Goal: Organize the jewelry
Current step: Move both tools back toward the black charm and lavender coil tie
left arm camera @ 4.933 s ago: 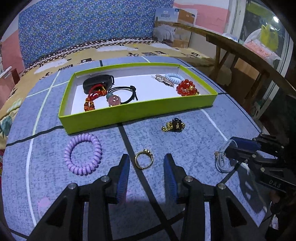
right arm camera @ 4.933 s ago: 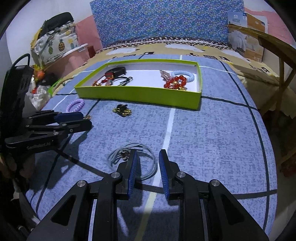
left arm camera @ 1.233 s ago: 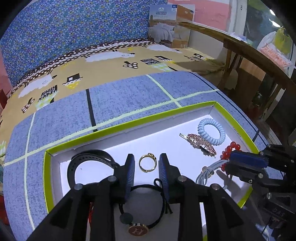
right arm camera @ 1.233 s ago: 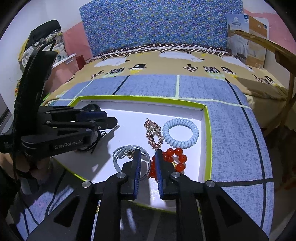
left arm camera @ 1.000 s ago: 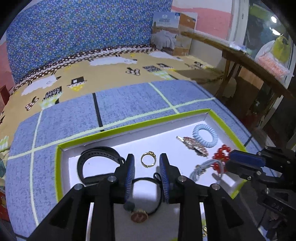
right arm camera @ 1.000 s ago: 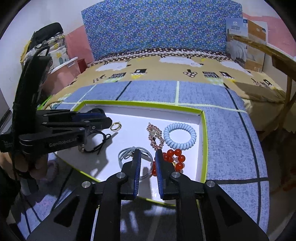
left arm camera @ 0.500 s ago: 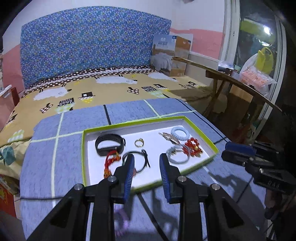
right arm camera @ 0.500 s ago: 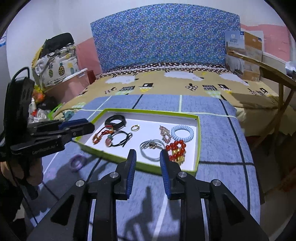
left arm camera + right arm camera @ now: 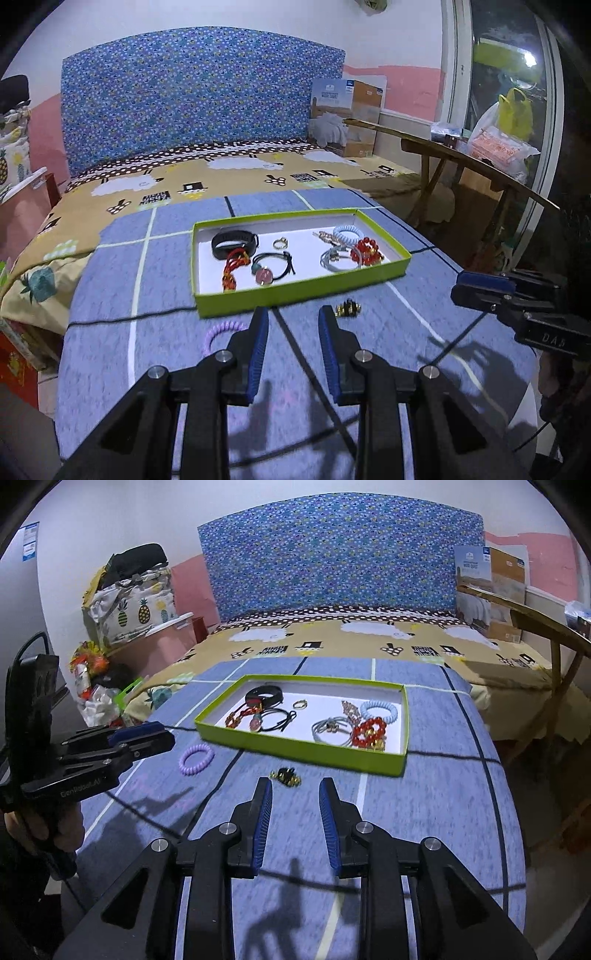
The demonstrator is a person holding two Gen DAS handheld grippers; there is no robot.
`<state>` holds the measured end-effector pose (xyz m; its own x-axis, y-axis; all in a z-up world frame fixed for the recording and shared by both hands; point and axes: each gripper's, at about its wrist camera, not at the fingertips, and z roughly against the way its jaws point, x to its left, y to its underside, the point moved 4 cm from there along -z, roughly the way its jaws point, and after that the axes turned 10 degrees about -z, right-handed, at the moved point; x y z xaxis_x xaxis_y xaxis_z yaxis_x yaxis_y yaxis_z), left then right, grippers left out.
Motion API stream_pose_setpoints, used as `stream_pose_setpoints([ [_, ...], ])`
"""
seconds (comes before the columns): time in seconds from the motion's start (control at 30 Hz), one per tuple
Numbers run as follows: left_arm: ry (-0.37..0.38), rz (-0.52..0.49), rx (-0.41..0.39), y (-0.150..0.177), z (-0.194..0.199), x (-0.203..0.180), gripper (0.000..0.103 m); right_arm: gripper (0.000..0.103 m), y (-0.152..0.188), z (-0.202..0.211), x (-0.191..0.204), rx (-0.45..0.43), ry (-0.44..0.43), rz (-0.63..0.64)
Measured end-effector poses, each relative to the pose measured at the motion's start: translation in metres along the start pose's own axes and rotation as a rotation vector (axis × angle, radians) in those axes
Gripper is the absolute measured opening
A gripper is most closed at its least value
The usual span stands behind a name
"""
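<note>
A lime-green tray (image 9: 303, 286) (image 9: 295, 747) on the blue cloth holds a gold ring (image 9: 280, 242), a grey hair tie (image 9: 334, 256) (image 9: 330, 728), red beads (image 9: 369, 731), a black band (image 9: 233, 242) and other pieces. A purple coil tie (image 9: 196, 759) (image 9: 221, 330) and a black-and-gold clip (image 9: 285, 776) (image 9: 348, 308) lie on the cloth in front of the tray. My left gripper (image 9: 292, 332) and right gripper (image 9: 295, 797) are both open and empty, held back above the cloth near its front.
The blue cloth (image 9: 424, 812) covers a bed with a blue patterned headboard (image 9: 340, 554). A wooden bench (image 9: 461, 166) stands to the right. Bags and boxes (image 9: 125, 602) pile at the left. A cardboard box (image 9: 347, 118) sits at the back.
Both grippers let go of the ring and the grey hair tie inside the tray, then pulled back and up away from it. Both now hang open in front of the tray.
</note>
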<state>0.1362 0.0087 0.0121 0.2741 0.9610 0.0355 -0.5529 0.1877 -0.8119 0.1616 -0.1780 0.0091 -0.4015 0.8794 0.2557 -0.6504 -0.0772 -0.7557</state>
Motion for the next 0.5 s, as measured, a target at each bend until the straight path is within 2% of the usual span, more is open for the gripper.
stream_pose_setpoints([
  [0.23, -0.016, 0.044, 0.015, 0.022, 0.012, 0.006, 0.029, 0.027, 0.014, 0.007, -0.001, 0.011, 0.002, -0.013],
  [0.5, -0.032, 0.067, 0.024, 0.029, 0.014, 0.014, 0.029, 0.027, 0.018, 0.005, -0.002, 0.022, 0.001, -0.016],
])
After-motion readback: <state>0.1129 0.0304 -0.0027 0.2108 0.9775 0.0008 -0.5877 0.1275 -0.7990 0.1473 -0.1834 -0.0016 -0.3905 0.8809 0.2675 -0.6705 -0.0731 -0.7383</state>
